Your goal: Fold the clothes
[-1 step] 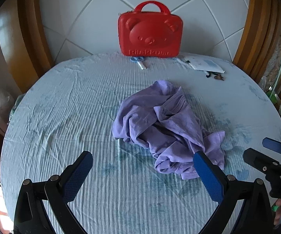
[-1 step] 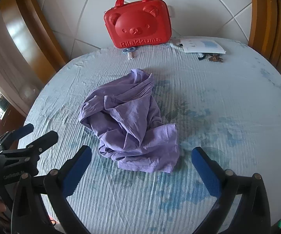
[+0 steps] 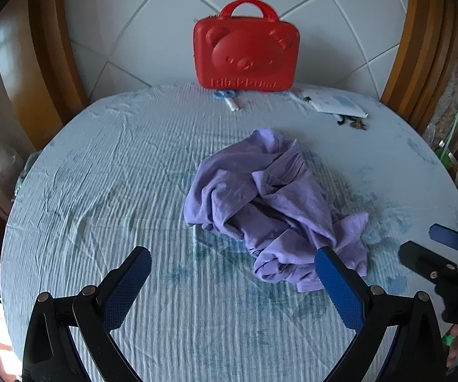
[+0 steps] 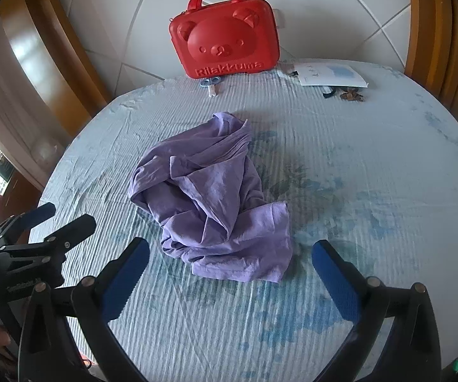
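Crumpled purple cloth (image 3: 270, 203) lies in a loose heap near the middle of the counter (image 3: 101, 172), which is covered by a ribbed pale blue sheet with faint darker blotches. Left tongs (image 3: 233, 278) are spread wide and hold nothing; their right blue pad overlaps the heap's near edge in the left wrist view, though contact cannot be told. Right tongs (image 4: 230, 270) are also wide and empty, with the heap's flat near hem (image 4: 245, 267) showing between their pads. At the far edge a red bear-faced case (image 4: 225, 38) stands upright against the white tiled wall, with a small blue-handled item (image 4: 210, 82) just in front of it and a white paper (image 4: 330, 74) toward the far right, dark small bits beside it. The raised lettering on the case reads "Rilakkuma" in the right wrist view but is blurred in the left. Each view catches the other tongs at its side margin, and a fingertip shows low in the right view's left corner.
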The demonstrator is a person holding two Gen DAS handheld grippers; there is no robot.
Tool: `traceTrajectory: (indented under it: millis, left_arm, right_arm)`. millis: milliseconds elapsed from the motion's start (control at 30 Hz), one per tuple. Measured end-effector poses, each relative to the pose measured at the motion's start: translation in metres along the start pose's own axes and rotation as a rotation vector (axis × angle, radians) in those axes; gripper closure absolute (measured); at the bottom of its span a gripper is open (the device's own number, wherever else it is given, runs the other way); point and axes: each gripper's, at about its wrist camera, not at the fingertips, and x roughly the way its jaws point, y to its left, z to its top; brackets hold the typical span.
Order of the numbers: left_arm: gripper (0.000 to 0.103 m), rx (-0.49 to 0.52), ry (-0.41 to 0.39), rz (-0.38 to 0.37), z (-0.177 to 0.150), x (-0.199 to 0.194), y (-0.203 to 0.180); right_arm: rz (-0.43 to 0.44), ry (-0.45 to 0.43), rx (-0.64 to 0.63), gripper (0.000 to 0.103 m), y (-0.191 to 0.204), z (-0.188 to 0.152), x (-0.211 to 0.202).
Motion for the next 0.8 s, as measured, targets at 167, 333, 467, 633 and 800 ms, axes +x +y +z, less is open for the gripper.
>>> traceTrajectory:
  millis: [167, 333, 467, 633, 800]
  left_arm:
    - [0.0, 0.005, 0.024, -0.017, -0.008, 0.0, 0.009]
    - [0.0, -0.003, 0.087, 0.006, 0.001, 0.017, 0.01]
    - [0.0, -0.01, 0.091, -0.004, 0.002, 0.019, 0.011]
    - [0.0, -0.014, 0.092, -0.004, 0.002, 0.018, 0.011]
    - [0.0, -0.021, 0.087, -0.002, 0.001, 0.017, 0.014]
  right_arm:
    - [-0.004, 0.008, -0.001, 0.0, 0.002, 0.0, 0.003]
    - [-0.008, 0.016, -0.002, 0.0, 0.004, 0.0, 0.006]
    - [-0.011, 0.023, -0.002, 0.0, 0.006, 0.0, 0.008]
    - [-0.013, 0.028, -0.004, 0.0, 0.007, 0.0, 0.01]
    - [-0.013, 0.031, -0.007, 0.0, 0.008, 0.002, 0.01]
